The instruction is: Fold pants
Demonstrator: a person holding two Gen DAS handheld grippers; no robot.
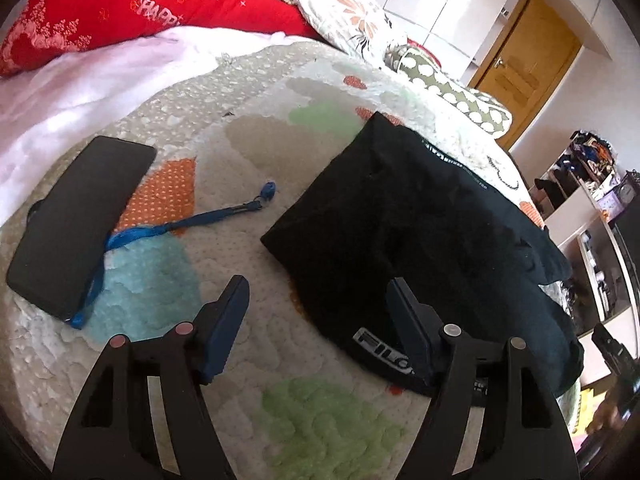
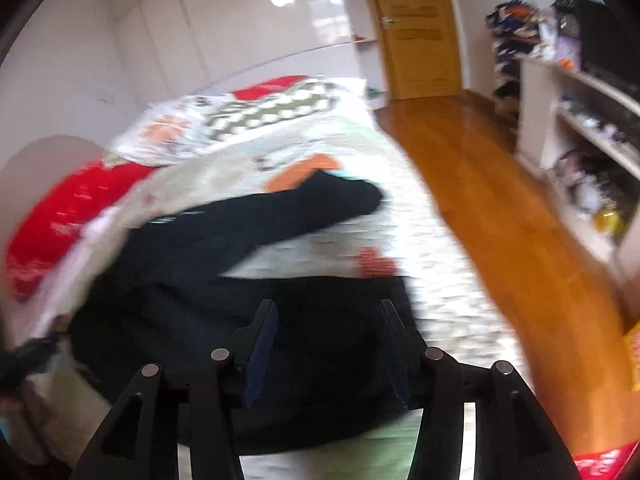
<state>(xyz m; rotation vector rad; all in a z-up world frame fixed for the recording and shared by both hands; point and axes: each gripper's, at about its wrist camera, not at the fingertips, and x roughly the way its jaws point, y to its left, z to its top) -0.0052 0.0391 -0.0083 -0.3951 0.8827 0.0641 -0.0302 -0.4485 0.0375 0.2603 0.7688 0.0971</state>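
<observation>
Black pants (image 1: 420, 232) with a white logo near the hem lie on the patterned quilt (image 1: 248, 160). My left gripper (image 1: 318, 292) is open and empty above the quilt, its right finger over the near left edge of the pants. In the blurred right wrist view the pants (image 2: 240, 264) spread out with one leg reaching towards the far right. My right gripper (image 2: 328, 312) is open and empty, hovering over the near part of the pants.
A black phone (image 1: 80, 220) with a blue lanyard (image 1: 192, 224) lies on the quilt to the left. Red pillow (image 1: 132, 8) and floral pillows (image 1: 352, 12) lie at the far end. Wooden floor (image 2: 500, 220), shelves (image 2: 580, 140) and a door (image 2: 416, 28) are to the right.
</observation>
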